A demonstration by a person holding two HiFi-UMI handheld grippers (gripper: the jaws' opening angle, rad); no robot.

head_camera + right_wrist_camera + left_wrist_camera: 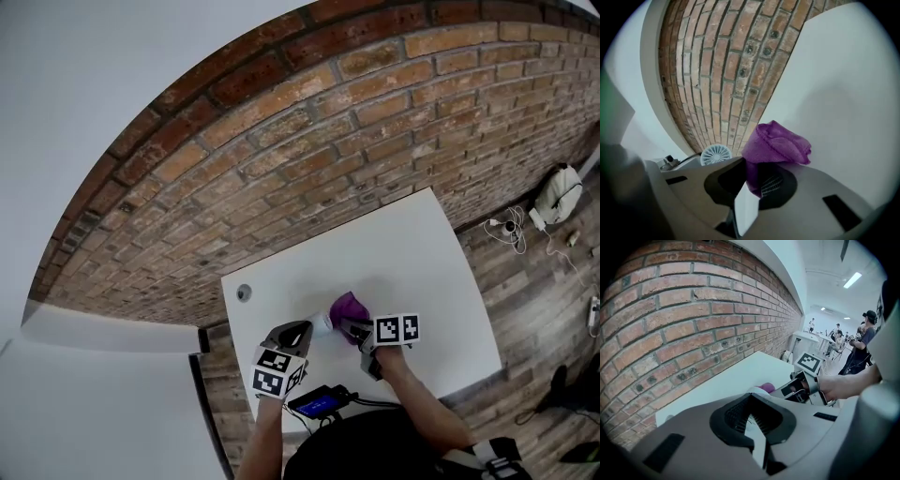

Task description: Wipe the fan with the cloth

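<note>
A small white fan (pixel 322 322) is held just above the white table (pixel 412 262) at the tip of my left gripper (pixel 305 330), which is shut on it. In the right gripper view the fan's round grille (pixel 716 153) faces me, next to the left gripper (pixel 670 162). My right gripper (pixel 352 328) is shut on a bunched purple cloth (pixel 349 306), which sits right beside the fan. The cloth (pixel 780 143) bulges out past the right gripper (pixel 757 171). In the left gripper view the fan's rim (pixel 756 390) and a bit of cloth (pixel 765 387) show beyond the left gripper (pixel 751 397).
A brick wall (pixel 309 141) runs along the table's far side. A round grommet (pixel 245 292) sits in the table's left corner. A device with a blue screen (pixel 319 403) lies at the near edge. Cables and a plug (pixel 511 230) lie on the wooden floor at the right.
</note>
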